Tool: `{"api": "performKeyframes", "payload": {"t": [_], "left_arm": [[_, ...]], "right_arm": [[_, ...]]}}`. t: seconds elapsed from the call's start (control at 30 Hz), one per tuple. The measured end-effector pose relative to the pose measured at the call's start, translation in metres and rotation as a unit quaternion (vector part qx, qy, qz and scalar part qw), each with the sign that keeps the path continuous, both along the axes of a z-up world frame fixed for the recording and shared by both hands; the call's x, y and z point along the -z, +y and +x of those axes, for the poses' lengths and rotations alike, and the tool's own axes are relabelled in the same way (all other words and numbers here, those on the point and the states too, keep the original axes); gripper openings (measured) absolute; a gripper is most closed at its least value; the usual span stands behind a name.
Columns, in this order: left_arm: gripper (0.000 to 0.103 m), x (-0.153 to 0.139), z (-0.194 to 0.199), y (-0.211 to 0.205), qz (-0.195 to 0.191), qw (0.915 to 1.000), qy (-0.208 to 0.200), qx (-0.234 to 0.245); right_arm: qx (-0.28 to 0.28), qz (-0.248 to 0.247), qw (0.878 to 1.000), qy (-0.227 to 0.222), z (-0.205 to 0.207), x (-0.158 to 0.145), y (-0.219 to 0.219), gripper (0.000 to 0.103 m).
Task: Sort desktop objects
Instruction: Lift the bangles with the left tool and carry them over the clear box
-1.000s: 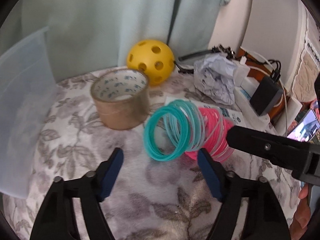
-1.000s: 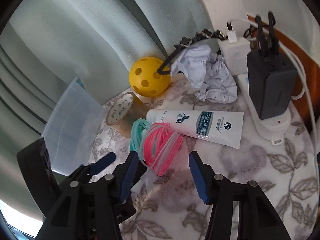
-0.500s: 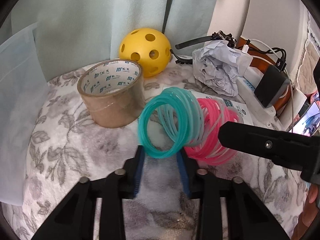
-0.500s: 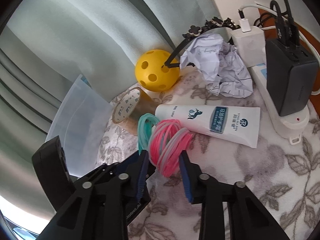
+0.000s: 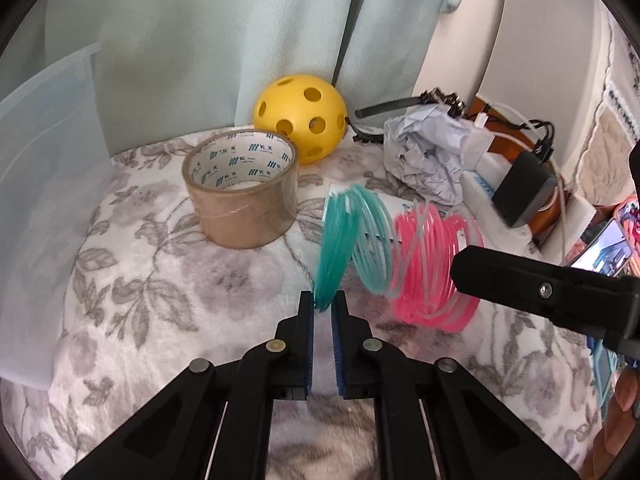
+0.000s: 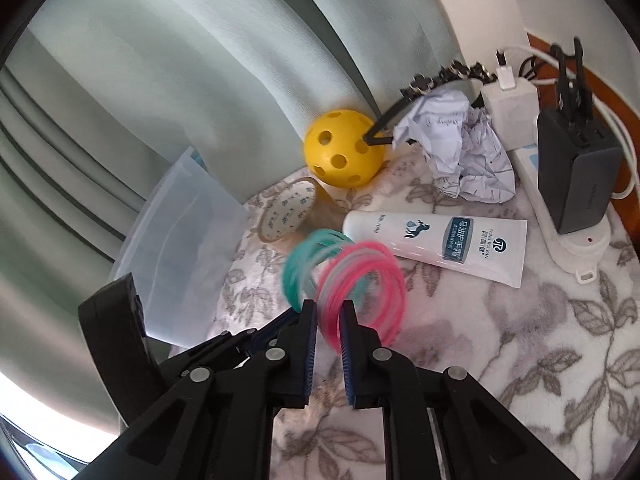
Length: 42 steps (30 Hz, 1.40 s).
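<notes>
Grippers pinch the plastic spring toy point(image 5: 392, 256) over the flowery cloth point(image 5: 140, 288): left gripper point(image 5: 323, 308) squeezes its teal end, right gripper point(image 6: 328, 320) its pink end, beside the tape roll point(image 5: 244, 196).

Right gripper point(image 6: 328, 320) jaws pinched on the coil spring's point(image 6: 360, 284) pink end.
</notes>
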State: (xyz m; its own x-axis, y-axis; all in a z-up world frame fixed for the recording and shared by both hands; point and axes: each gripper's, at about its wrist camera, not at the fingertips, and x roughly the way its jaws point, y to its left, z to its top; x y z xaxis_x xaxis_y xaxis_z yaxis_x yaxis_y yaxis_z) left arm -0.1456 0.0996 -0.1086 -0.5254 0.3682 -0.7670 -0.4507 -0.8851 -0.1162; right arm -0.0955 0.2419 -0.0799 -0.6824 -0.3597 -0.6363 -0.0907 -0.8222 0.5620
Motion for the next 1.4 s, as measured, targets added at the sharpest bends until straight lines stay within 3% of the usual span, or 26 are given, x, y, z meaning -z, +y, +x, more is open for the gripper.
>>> {"api": "performKeyframes", "payload": {"t": [0.57, 0.9, 1.4], "left_arm": [[0.005, -0.063, 0.051, -0.070, 0.072, 0.9948, 0.056, -0.045], [0.005, -0.097, 0.064, -0.124, 0.098, 0.9868, 0.091, -0.092], [0.005, -0.170, 0.052, -0.208, 0.086, 0.9674, 0.173, -0.164]], "right_arm": [[-0.050, 0.045, 0.995, 0.079, 0.041, -0.074, -0.065, 0.010], [-0.102, 0.066, 0.985, 0.125, 0.035, -0.115, -0.114, 0.010], [-0.198, 0.101, 0.953, 0.208, -0.003, -0.197, -0.202, 0.010]]}}
